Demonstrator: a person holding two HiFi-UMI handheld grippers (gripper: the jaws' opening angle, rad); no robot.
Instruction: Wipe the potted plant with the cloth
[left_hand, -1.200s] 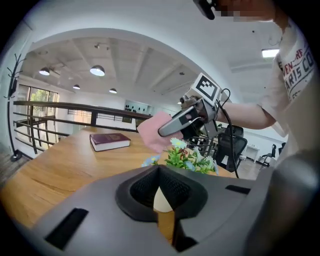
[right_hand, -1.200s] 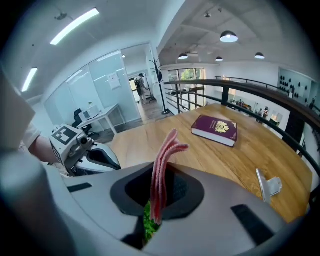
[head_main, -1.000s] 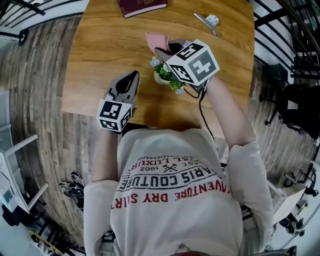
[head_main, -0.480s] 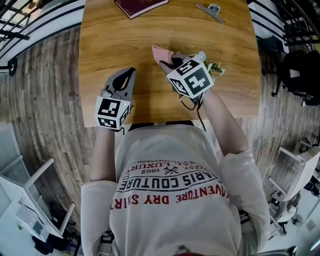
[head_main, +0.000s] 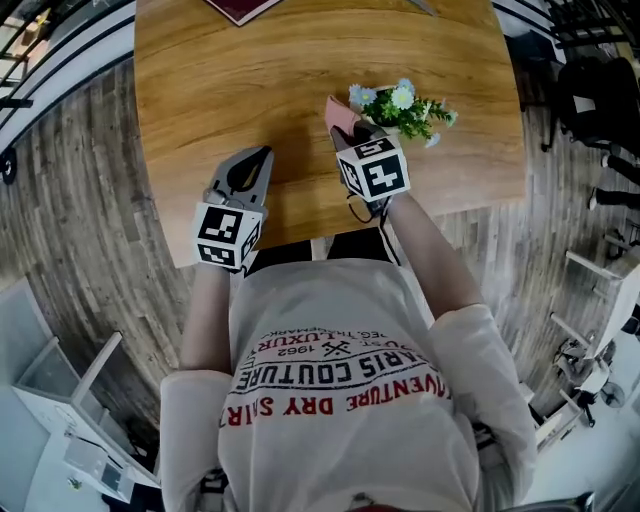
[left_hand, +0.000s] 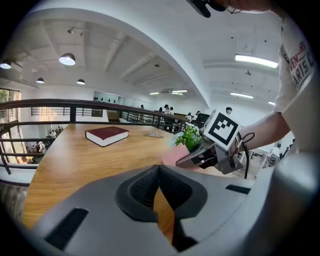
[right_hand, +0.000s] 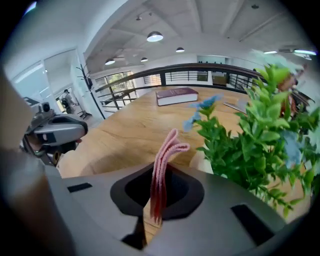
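Plant (head_main: 400, 108) stands on the desk (head_main: 230, 90) near its right edge, just right of the right gripper (head_main: 357, 130), whose jaws are closed on the folded pink cloth (right_hand: 167, 150). Left gripper (head_main: 253, 162) is over the front edge, jaws closed together with nothing between them.

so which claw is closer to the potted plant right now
Right. The right claw, gripping the pink cloth, is just beside the potted plant; the left claw, shut and empty, is well off to its left over the table.
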